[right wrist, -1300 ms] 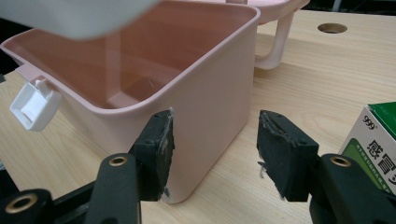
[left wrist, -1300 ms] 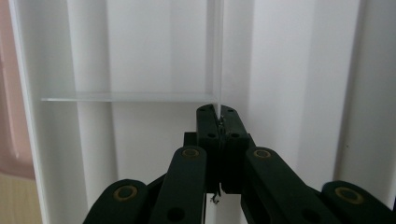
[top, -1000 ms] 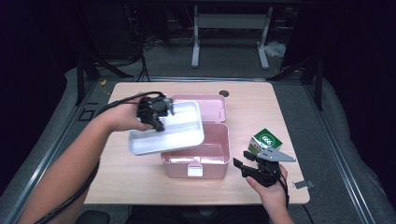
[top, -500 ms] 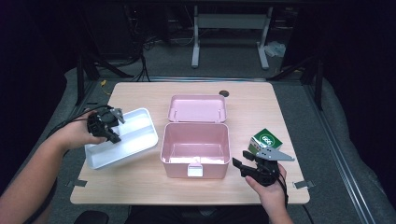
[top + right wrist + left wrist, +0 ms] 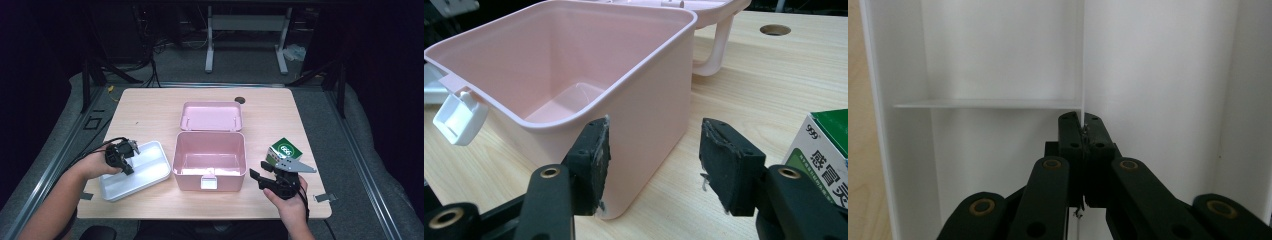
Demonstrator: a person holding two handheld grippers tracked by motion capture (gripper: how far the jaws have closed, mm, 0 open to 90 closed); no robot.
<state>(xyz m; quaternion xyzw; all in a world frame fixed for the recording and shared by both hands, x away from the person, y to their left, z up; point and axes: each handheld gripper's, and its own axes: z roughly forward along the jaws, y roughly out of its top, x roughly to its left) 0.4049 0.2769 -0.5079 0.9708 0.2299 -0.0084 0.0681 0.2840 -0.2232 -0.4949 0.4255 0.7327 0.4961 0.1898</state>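
Observation:
A pink box (image 5: 210, 155) stands open at the table's middle, its lid (image 5: 211, 116) laid back behind it and nothing inside. A white divided tray (image 5: 135, 170) lies flat on the table to the box's left. My left gripper (image 5: 122, 154) is shut on the tray's thin inner divider wall (image 5: 1082, 75). My right gripper (image 5: 264, 177) rests near the front right corner, open and holding nothing. In the right gripper view the box's corner (image 5: 644, 115) stands just beyond the right gripper (image 5: 654, 160). A green and white carton (image 5: 285, 150) sits right beside that gripper.
A white latch (image 5: 209, 182) hangs on the box's front. A round hole (image 5: 240, 100) is in the tabletop behind the lid. Bare wood lies at the back and far right of the table (image 5: 150, 110). Dark floor with metal stand legs (image 5: 245, 45) surrounds it.
My left gripper carried the white tray from above the pink box leftward and down; it now lies on the table left of the box. The right gripper stayed put.

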